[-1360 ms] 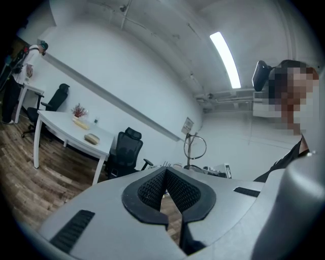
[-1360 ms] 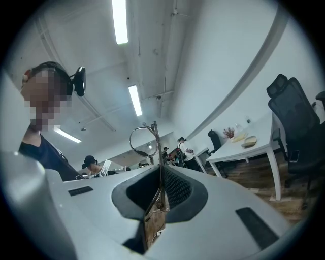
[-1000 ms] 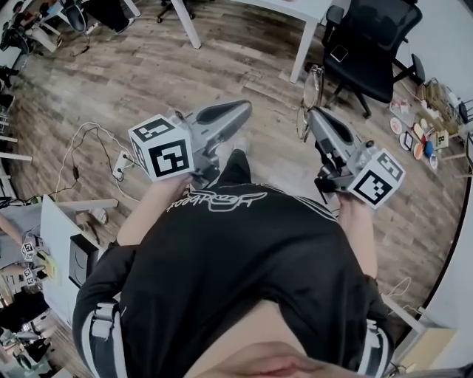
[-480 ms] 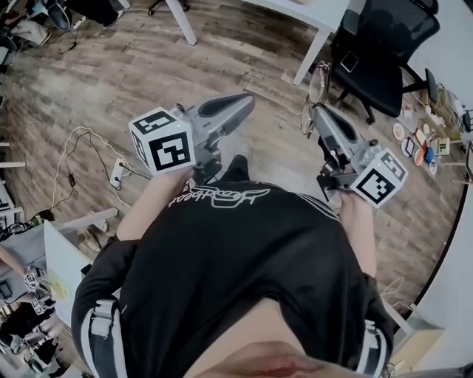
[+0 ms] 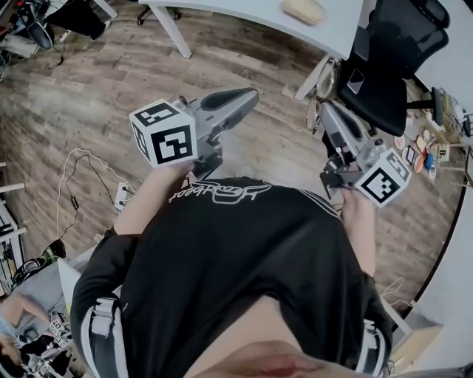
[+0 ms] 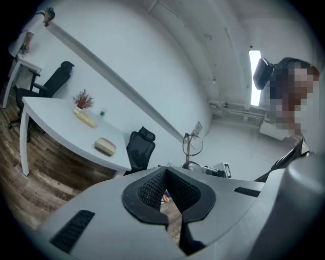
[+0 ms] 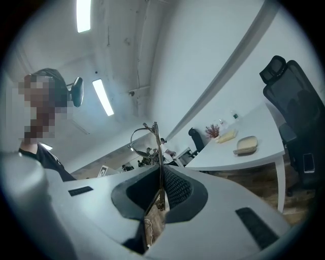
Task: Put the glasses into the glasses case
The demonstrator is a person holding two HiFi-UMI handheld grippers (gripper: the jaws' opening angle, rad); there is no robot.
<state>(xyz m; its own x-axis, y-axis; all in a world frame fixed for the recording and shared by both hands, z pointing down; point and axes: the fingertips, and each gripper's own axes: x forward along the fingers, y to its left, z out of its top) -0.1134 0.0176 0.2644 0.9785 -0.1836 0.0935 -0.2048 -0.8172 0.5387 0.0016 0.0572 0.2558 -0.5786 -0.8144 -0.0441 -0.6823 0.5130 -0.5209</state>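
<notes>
Here the right claw (image 7: 159,175) is pinching the glasses (image 7: 159,152) by one arm, lenses sticking up. The left claw (image 6: 165,172) is pressing together on nothing. Ahead, the beige glasses case (image 7: 247,144) is lying on the white desk (image 7: 223,158), its inside not showing.

Wood floor (image 5: 111,88), white table (image 5: 244,16), black chair (image 5: 384,81)

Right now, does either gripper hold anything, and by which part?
The right gripper is shut on the glasses, pinching the thin metal frame beside one lens. The left gripper holds nothing.
</notes>
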